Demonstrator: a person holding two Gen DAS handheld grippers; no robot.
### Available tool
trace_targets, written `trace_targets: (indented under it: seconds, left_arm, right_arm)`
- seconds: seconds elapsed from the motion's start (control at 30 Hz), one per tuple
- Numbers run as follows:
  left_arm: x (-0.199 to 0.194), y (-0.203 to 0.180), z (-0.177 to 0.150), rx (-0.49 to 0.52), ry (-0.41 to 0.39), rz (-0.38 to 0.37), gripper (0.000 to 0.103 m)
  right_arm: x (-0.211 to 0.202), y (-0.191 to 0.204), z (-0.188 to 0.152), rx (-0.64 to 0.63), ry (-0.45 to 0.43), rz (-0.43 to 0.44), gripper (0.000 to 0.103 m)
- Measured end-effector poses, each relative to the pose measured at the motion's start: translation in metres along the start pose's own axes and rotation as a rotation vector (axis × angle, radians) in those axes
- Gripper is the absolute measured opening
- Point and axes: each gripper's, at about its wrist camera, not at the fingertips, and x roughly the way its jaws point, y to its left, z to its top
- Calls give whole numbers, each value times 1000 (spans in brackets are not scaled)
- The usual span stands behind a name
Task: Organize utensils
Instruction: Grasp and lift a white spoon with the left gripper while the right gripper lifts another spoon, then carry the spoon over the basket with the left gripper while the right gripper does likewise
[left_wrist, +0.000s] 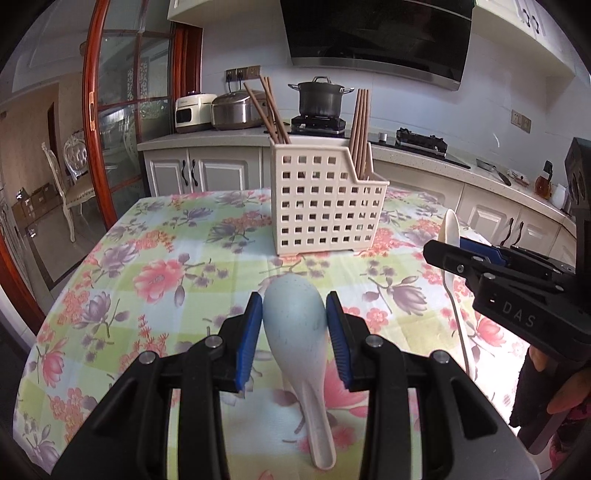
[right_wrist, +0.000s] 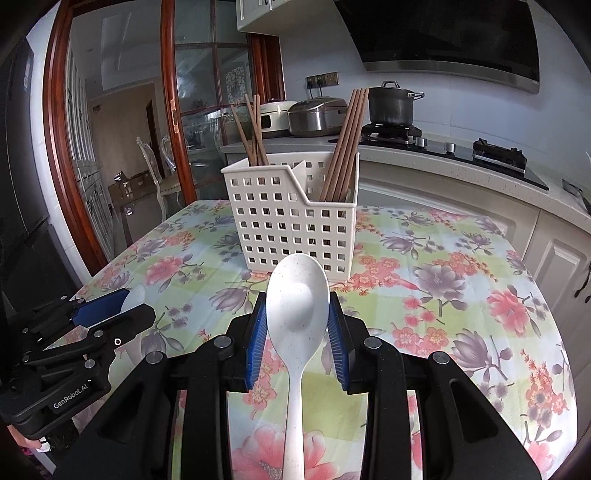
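Note:
My left gripper (left_wrist: 294, 314) is shut on the bowl of a pale blue spoon (left_wrist: 295, 321), whose handle points back toward the camera, above the table. My right gripper (right_wrist: 297, 314) is shut on the bowl of a white speckled spoon (right_wrist: 297, 295), handle also toward the camera. A cream perforated utensil holder (left_wrist: 321, 206) (right_wrist: 291, 225) stands on the floral tablecloth ahead of both grippers, with brown chopsticks (left_wrist: 271, 110) (right_wrist: 345, 147) upright in its back compartments. In the left wrist view the right gripper (left_wrist: 454, 254) with the white spoon (left_wrist: 451, 229) hangs at the right.
The table with its floral tablecloth (left_wrist: 166, 266) (right_wrist: 461, 280) ends in a rounded edge on each side. Behind it run kitchen counters (left_wrist: 207, 138) with rice cookers (left_wrist: 236, 110), a pot on the stove (left_wrist: 321, 98), and a glass sliding door (left_wrist: 122, 122) with a chair beyond.

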Motion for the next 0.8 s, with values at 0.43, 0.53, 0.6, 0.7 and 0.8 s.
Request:
trace_targets:
  seconds: [0.43, 0.53, 0.6, 0.7, 0.8]
  left_arm:
    - [-1, -3, 26, 10, -64, -2, 34]
    - [-1, -3, 32, 12, -79, 1, 34]
    - [-2, -2, 36, 14, -88, 2, 34]
    - [-2, -3, 46, 31, -102, 4, 34]
    - [-3, -6, 57, 41, -112, -1, 34]
  right_arm:
    - [0, -1, 27, -9, -74, 7, 31]
    - [2, -2, 30, -5, -78, 5, 31]
    - [2, -3, 30, -3, -83, 2, 31]
    - [5, -3, 34, -8, -84, -5, 31]
    - [9, -5, 41, -12, -95, -10, 31]
